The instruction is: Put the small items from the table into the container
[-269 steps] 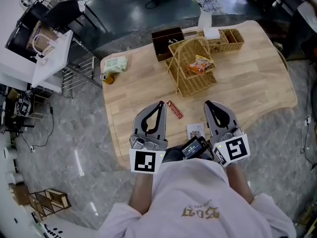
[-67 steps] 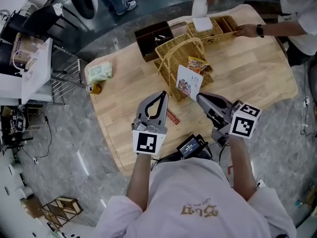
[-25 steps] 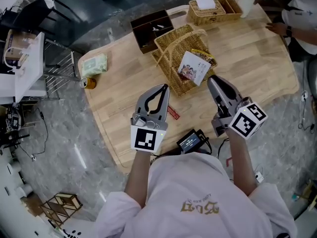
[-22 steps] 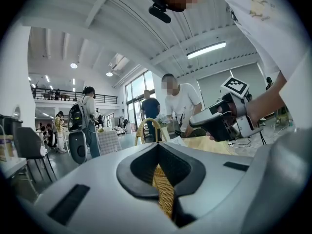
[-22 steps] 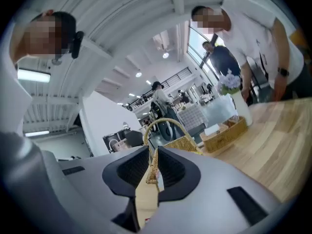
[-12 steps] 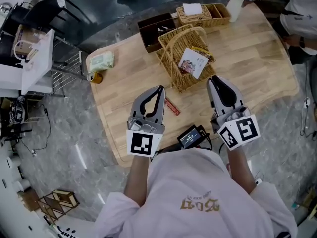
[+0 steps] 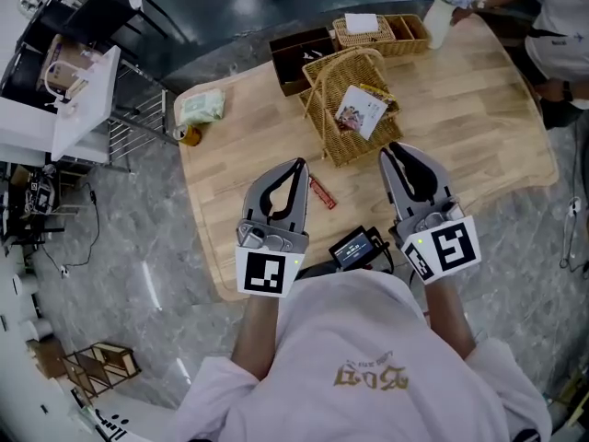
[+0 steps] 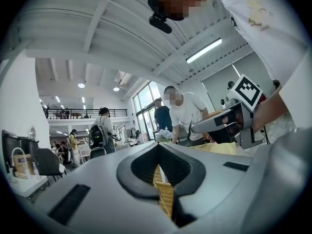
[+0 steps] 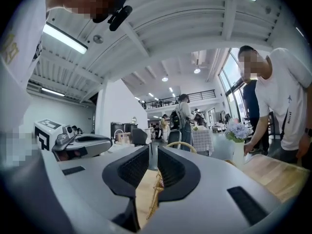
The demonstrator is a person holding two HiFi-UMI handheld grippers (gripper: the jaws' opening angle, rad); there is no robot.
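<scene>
A wicker basket [image 7: 342,134] with a handle stands in the middle of the wooden table [image 7: 479,109]. A white printed packet [image 7: 360,113] and an orange snack bag [image 7: 385,98] lie in it. A small red bar [image 7: 323,192] lies on the table in front of the basket. My left gripper [image 7: 297,165] hovers just left of the bar, jaws shut and empty. My right gripper [image 7: 397,150] hangs near the basket's front right corner, its jaws a narrow slit apart with nothing between them. Both gripper views look level at the basket [image 8: 165,194] [image 9: 156,189].
A green packet [image 7: 202,107] and a small bottle [image 7: 189,136] lie at the table's left end. At the back stand a dark box [image 7: 296,55], a wicker tray [image 7: 379,30] and a flower vase [image 7: 439,12]. A person [image 7: 557,26] stands at the right end.
Both grippers have drawn back from the basket toward my body and risen. The right one has rolled so its marker cube faces up. The white packet stays in the basket.
</scene>
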